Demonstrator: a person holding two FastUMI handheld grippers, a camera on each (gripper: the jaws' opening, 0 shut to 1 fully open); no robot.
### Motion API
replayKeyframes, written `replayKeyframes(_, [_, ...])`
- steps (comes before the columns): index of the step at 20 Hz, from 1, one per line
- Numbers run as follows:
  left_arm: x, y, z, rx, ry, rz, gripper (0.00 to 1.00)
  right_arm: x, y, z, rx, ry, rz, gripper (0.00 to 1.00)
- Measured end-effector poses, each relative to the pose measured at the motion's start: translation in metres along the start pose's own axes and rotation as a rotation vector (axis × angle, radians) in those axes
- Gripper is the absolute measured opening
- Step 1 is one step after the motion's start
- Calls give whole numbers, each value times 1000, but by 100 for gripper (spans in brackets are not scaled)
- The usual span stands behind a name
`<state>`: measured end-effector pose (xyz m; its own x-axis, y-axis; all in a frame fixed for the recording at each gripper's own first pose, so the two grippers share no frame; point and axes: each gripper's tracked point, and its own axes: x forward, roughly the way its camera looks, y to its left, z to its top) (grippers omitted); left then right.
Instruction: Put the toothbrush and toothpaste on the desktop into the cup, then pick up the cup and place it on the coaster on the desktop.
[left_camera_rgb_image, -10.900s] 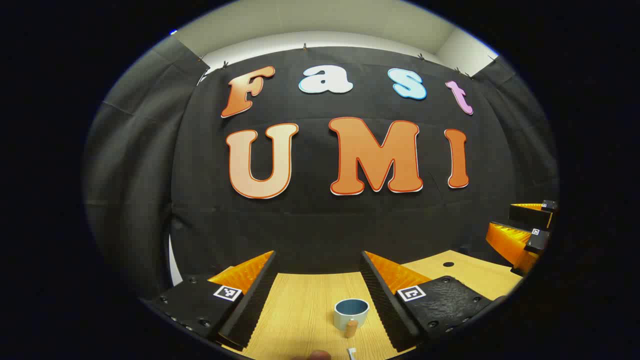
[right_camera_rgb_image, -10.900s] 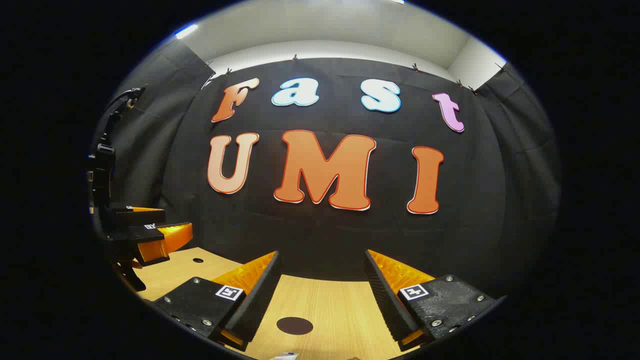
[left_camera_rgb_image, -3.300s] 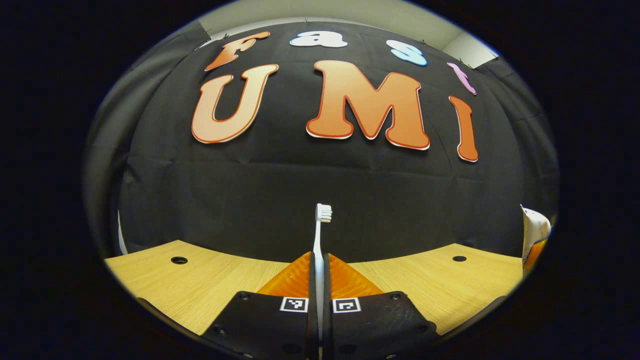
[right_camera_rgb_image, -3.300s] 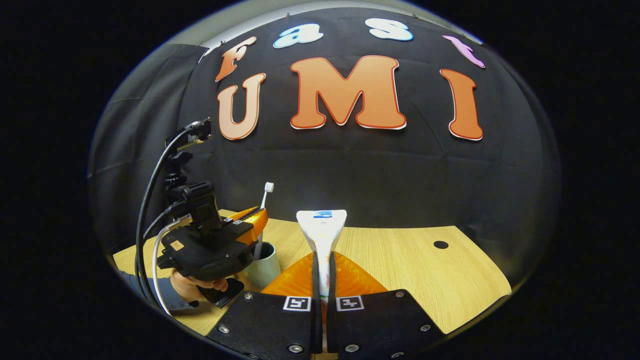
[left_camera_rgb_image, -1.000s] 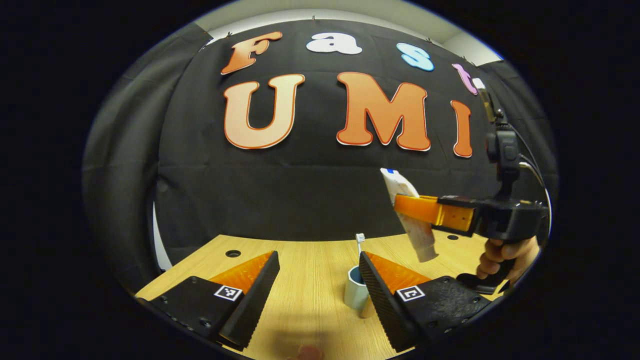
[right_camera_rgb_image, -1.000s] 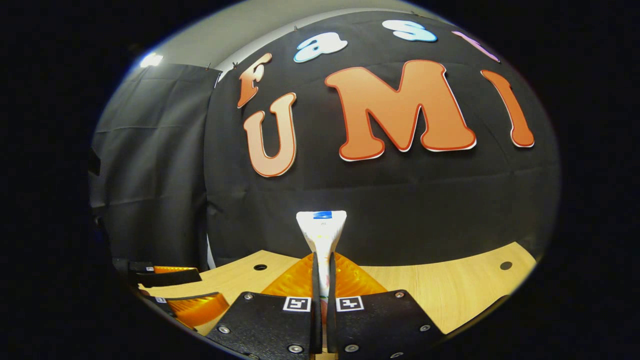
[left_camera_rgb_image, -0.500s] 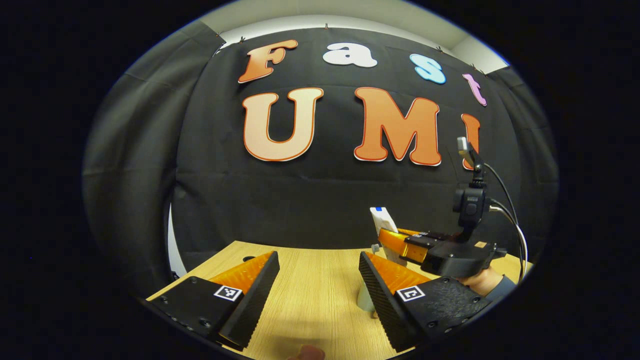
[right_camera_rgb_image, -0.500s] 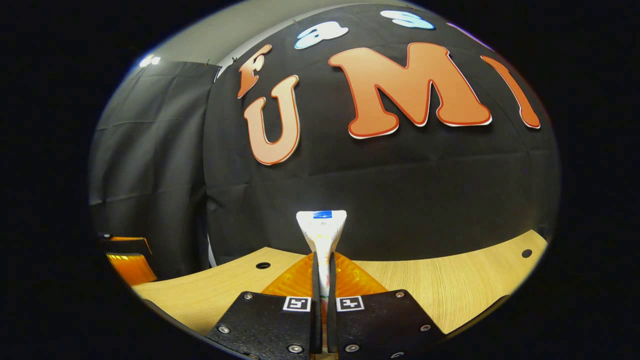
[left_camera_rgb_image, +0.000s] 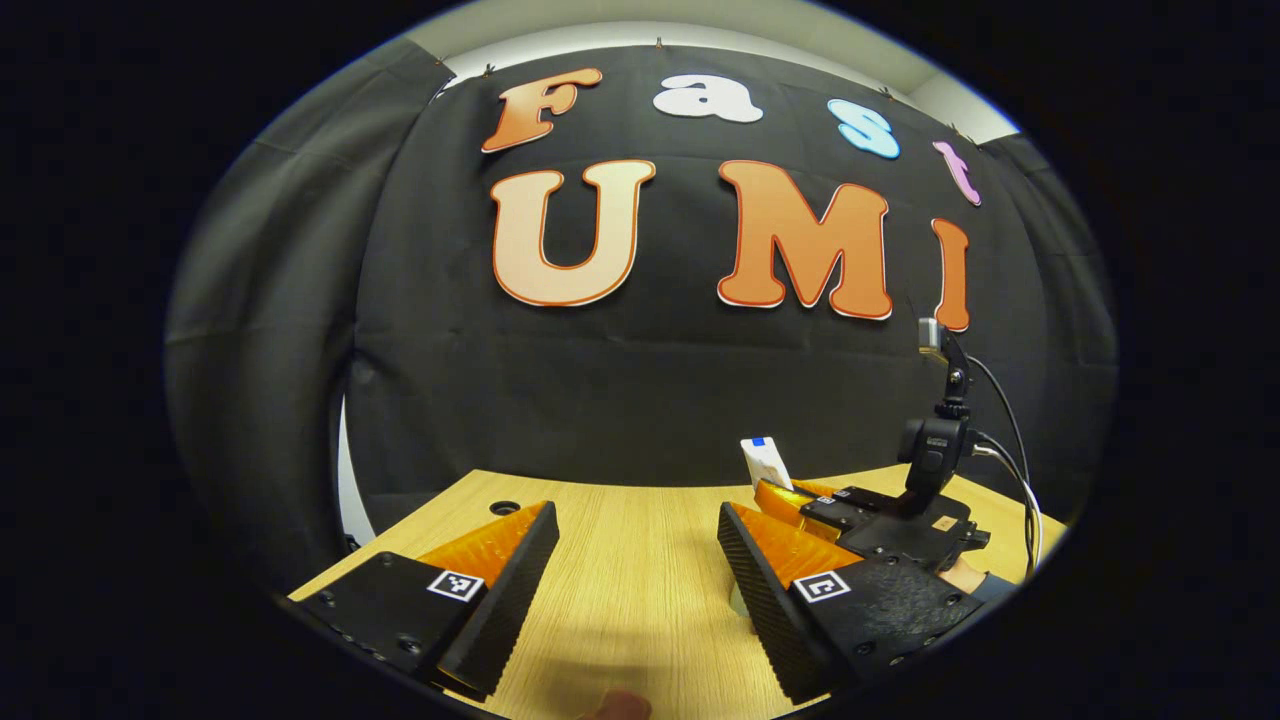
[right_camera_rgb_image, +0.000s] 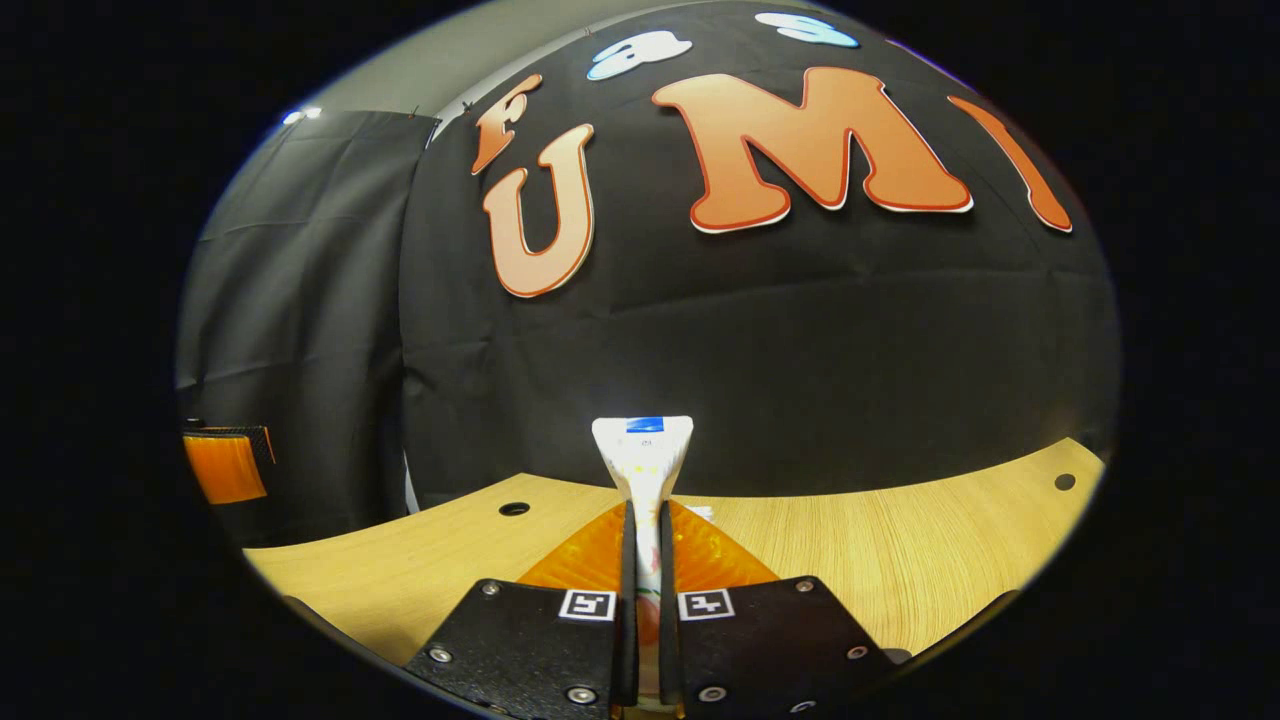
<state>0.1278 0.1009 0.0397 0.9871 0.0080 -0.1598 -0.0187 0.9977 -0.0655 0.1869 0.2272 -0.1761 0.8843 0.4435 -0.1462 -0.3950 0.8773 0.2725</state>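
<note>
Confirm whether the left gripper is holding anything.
No, the left gripper is open, its fingers spread apart with bare desk between them.

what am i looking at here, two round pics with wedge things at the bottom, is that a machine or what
No robot: a person holds hand tongs, one per hand, each with a camera looking along its two fingers. In the left gripper view, the left tongs are open over the wooden desk; farther right are the right tongs, gripping a toothpaste tube. In the right gripper view, the right tongs are shut on the tube, which stands upright. The pale bit beside the left tongs' finger may be the cup.
</note>
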Motion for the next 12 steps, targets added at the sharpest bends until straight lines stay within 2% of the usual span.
replayKeyframes(4, [4,-3,-11,-15,26,-5,96,-4,-2,-8,-2,21,-4,12])
replayKeyframes(7, [8,-10,-20,-33,57,-25,96,-11,-6,-10,-23,48,-14,20])
replayKeyframes(12, [12,-29,-43,-65,137,-73,97,-36,-8,-13,-8,96,-2,28])
